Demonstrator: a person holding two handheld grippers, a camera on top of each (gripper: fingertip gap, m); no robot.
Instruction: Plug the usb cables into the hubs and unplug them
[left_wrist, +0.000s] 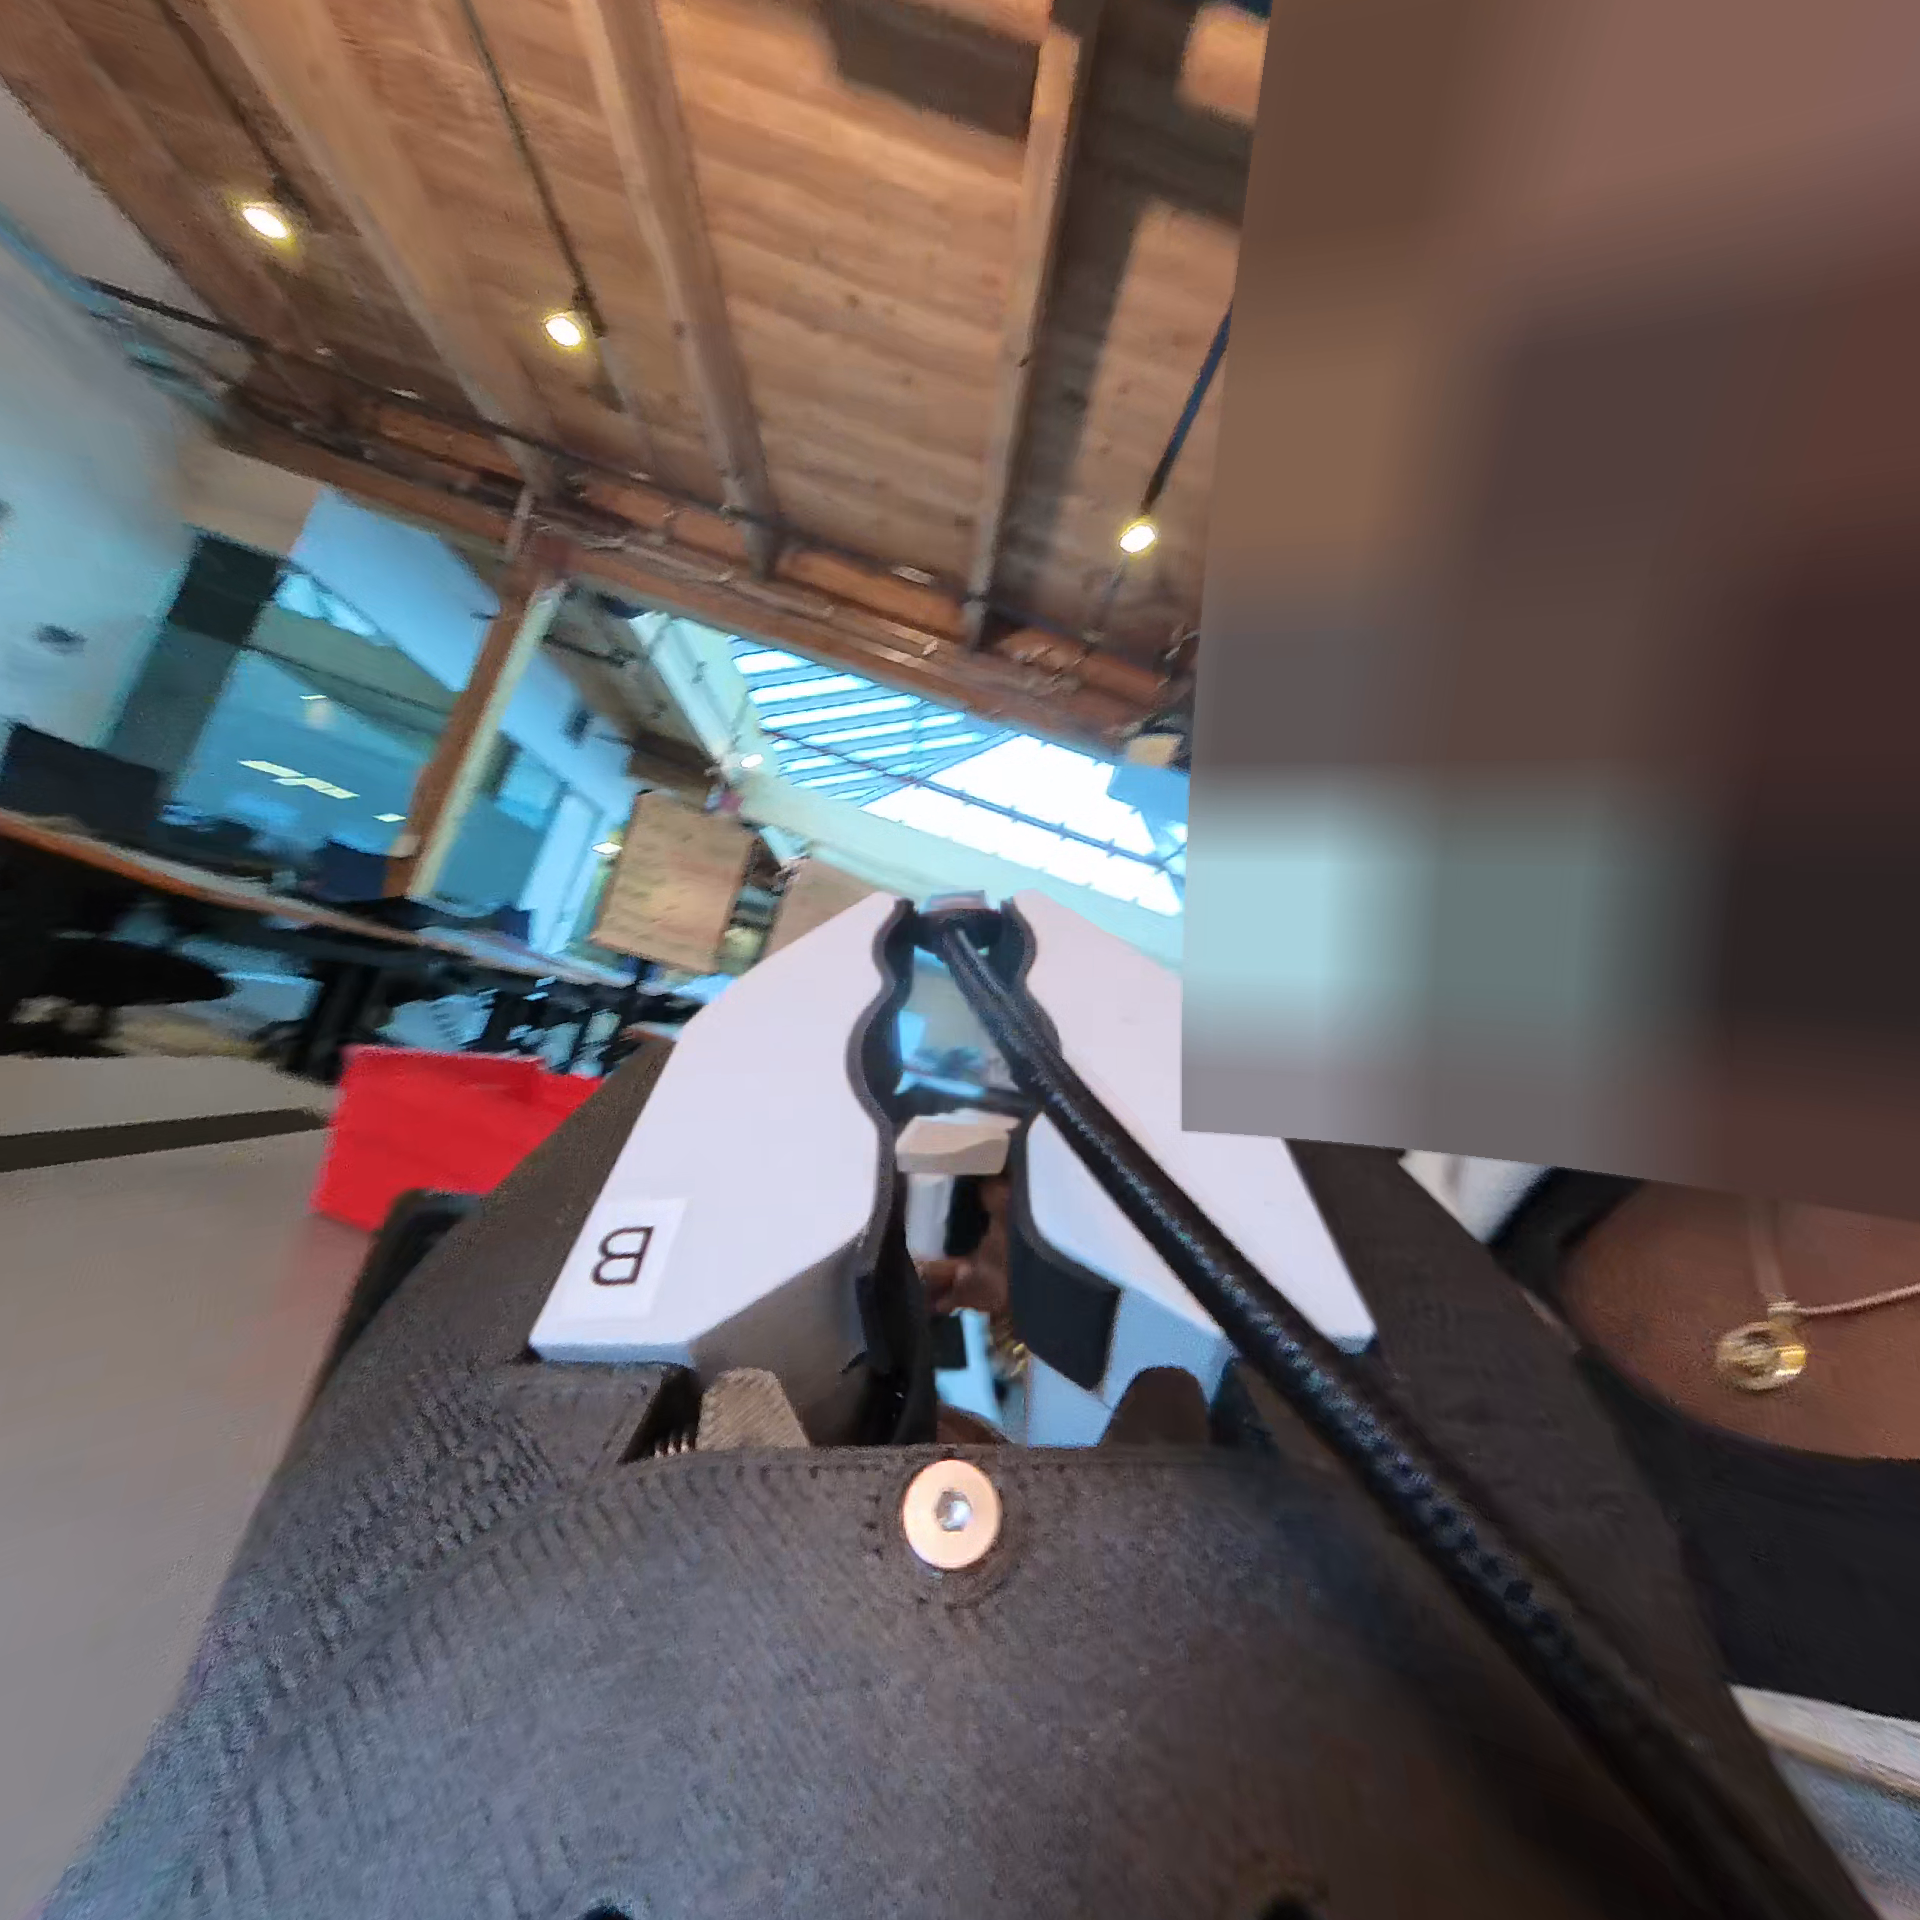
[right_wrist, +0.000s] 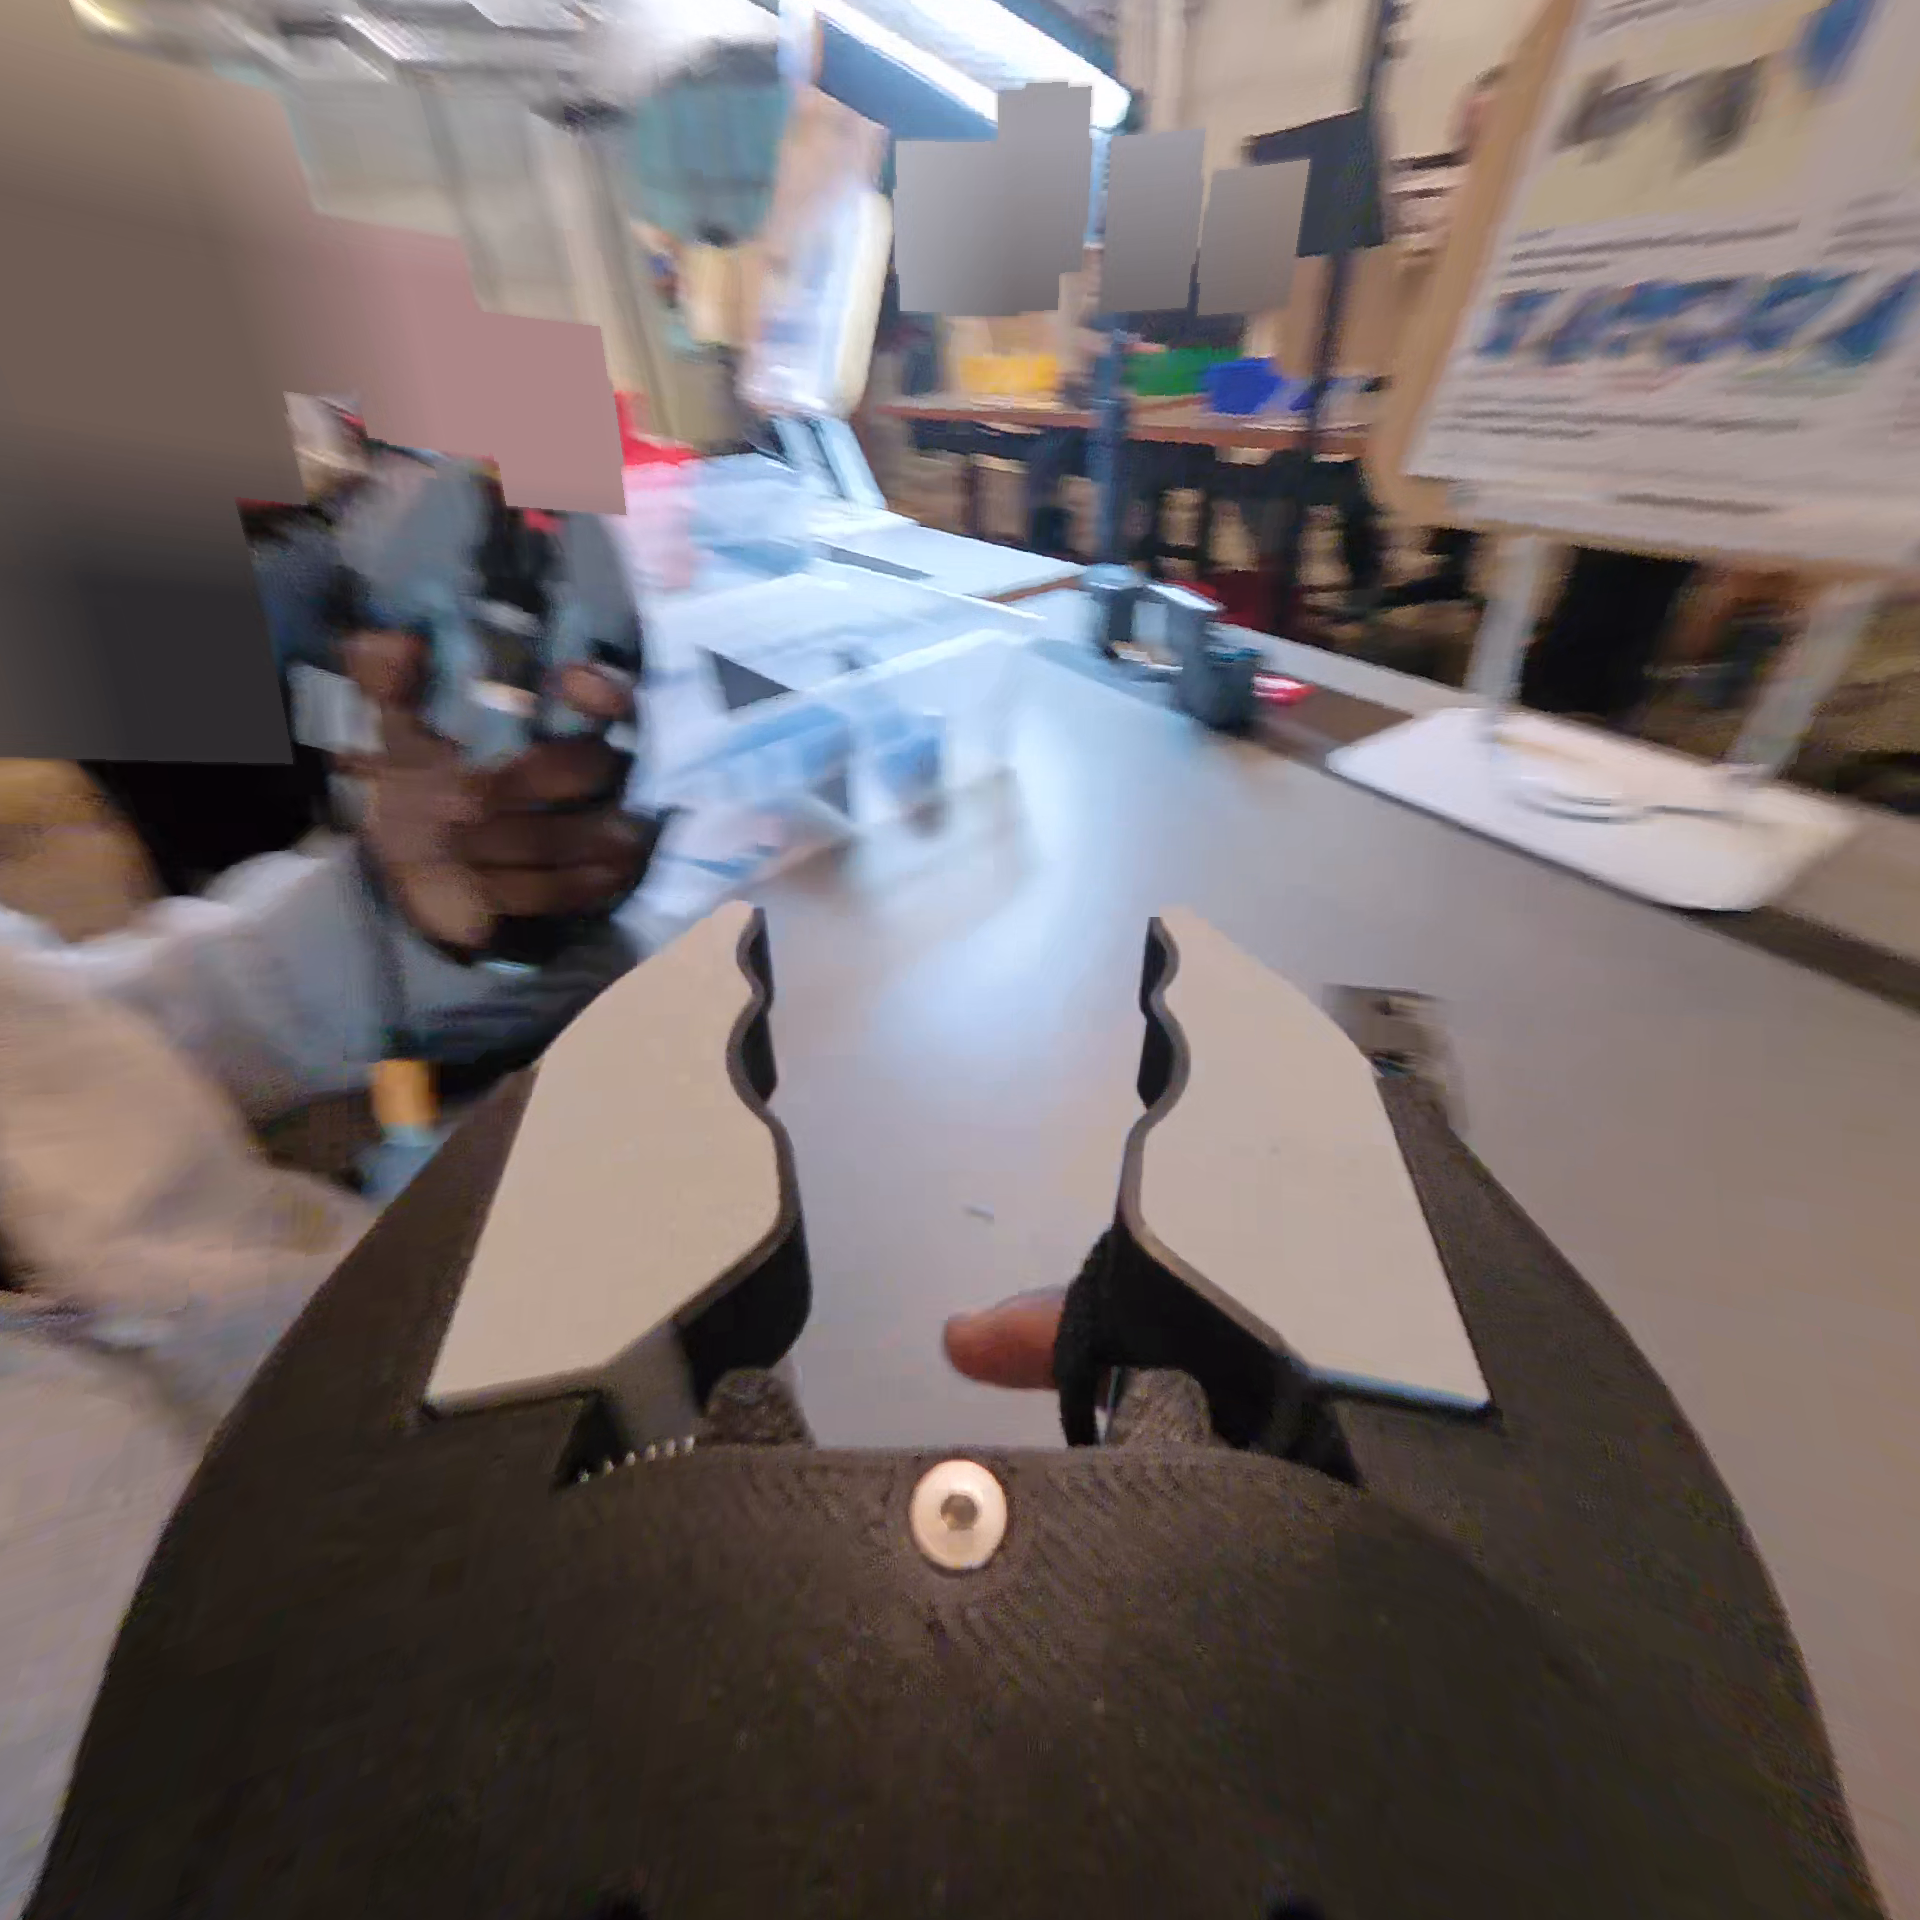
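Braided black cable (left_wrist: 1299, 1340) runs diagonally from lower right up into the left gripper (left_wrist: 951, 914), whose fingertips clench its end at frame centre, raised toward the ceiling. Across the grey table (right_wrist: 1455, 1195), the right gripper (right_wrist: 956, 956) gapes, holding nothing. Judging by this, a cable is being carried; next comes finding a hub, none visible.

Left gripper (left_wrist: 951, 914) tilted upward, jaws clamped together; right gripper (right_wrist: 956, 935) level, jaws wide apart

ceiling (left_wrist: 852, 312): wood beams, spotlights | skylight (left_wrist: 935, 790) | grey table (right_wrist: 1351, 1091)
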